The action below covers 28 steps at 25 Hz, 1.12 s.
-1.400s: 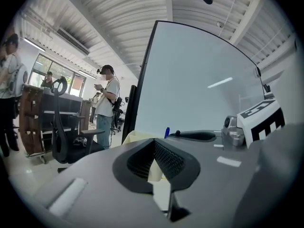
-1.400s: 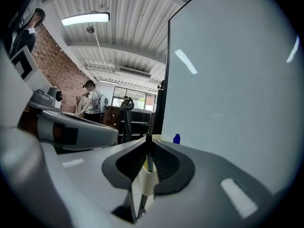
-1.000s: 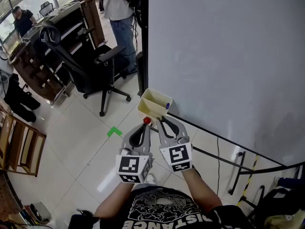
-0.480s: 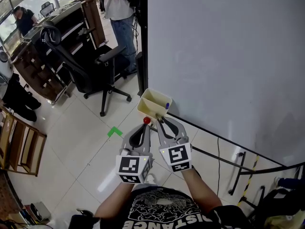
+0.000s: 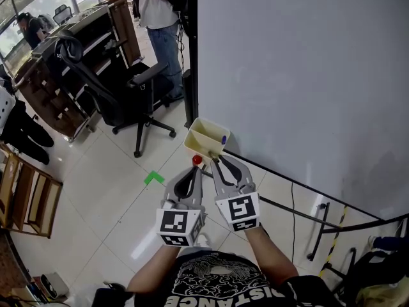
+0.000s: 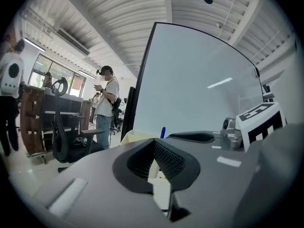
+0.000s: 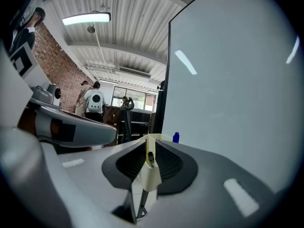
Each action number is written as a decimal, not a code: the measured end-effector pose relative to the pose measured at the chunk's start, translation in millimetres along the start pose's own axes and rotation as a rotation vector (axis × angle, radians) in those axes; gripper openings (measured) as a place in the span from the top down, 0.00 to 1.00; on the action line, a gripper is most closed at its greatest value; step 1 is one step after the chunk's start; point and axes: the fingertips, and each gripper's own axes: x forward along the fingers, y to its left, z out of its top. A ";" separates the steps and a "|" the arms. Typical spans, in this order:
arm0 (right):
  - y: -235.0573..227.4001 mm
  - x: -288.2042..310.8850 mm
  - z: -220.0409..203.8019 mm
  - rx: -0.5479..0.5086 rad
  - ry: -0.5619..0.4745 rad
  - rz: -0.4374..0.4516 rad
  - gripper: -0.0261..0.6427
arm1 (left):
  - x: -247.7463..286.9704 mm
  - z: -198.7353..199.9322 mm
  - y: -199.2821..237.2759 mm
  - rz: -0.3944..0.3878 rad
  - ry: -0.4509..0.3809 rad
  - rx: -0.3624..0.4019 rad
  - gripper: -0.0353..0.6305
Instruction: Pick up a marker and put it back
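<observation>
One blue marker (image 5: 223, 141) stood upright in the single cream holder (image 5: 203, 147), at the end nearest the whiteboard (image 5: 300, 75), with only its top showing above the rim. No gripper held it. The holder sat at the board's lower left corner. Two grippers pointed at it side by side, each carrying one cube of square markers. The right gripper (image 5: 215, 161) reached the holder's near wall. Its jaws stood a narrow slit apart, and the holder's cream corner showed through the slit. Whether the pads touched that corner could not be told. The left gripper (image 5: 195, 169) stopped just short of the holder with its jaw tips closed together on nothing. One small round red thing (image 5: 197, 160) lay just ahead of those tips, against the holder's base, and what it was could not be made out. One scrap of green tape (image 5: 153, 177) marked the pale tiled floor to the left of the grippers. Farther off stood one black office chair (image 5: 118, 94), and beyond it one person in jeans (image 5: 160, 24).
</observation>
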 end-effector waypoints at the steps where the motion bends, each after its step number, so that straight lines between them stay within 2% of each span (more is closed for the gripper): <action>1: 0.2 -2.8 2.4 0.001 -0.006 -0.003 0.91 | -1.6 0.1 -1.2 -0.003 -0.001 0.001 0.94; 8: 1.0 -35.1 18.6 0.008 -0.076 -0.041 0.91 | -12.1 -2.0 -17.4 -0.016 -0.013 0.020 0.94; 13: 5.6 -66.6 28.0 0.012 -0.109 -0.025 0.91 | -26.7 1.8 -43.4 -0.013 -0.030 0.032 0.94; 19: 7.9 -108.6 31.5 0.002 -0.126 -0.005 0.96 | -45.2 1.9 -80.8 -0.008 -0.050 0.038 0.94; 28: 12.2 -172.2 24.2 0.011 -0.139 0.017 0.96 | -76.7 -7.1 -133.6 0.003 -0.081 0.047 0.94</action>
